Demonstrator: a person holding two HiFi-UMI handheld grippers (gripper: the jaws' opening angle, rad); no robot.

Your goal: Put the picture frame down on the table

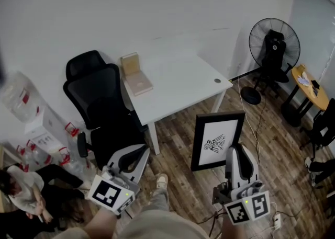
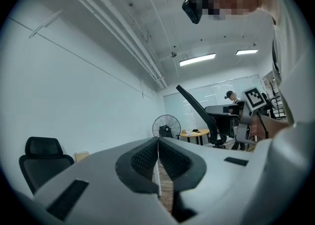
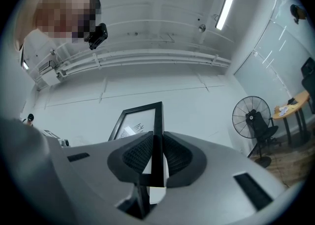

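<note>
**Carry the frame over the bare end, then lower it flat**

The right tool [image 1: 236,151] pinches the picture frame [image 1: 215,139] by its right-hand black edge. In the right gripper view the jaws are pressed onto that thin edge [image 3: 157,115], with the printed face turned to the left. The frame hangs upright over the wood floor [image 1: 183,180], well apart from the white worktop [image 1: 178,86], which lies at about 11 o'clock from it in the head view. The left tool [image 1: 137,155] has its jaws pressed together on nothing, as the left gripper view shows [image 2: 158,143], and it sits near the black office chair [image 1: 102,107].

The step in hand looks like the approach, so the carry matters most.

- A grip on one edge lets the frame swing; move slowly.
- Aim for the open middle and 3 o'clock end of the worktop, near the cable grommet [image 1: 217,81].
- Stay clear of the pale wooden item [image 1: 135,73] at the 9 o'clock end.
- Touch the lower edge down first, then tilt the frame until its back lies flat.
- Spread the jaws only once the frame rests on the surface.
</note>
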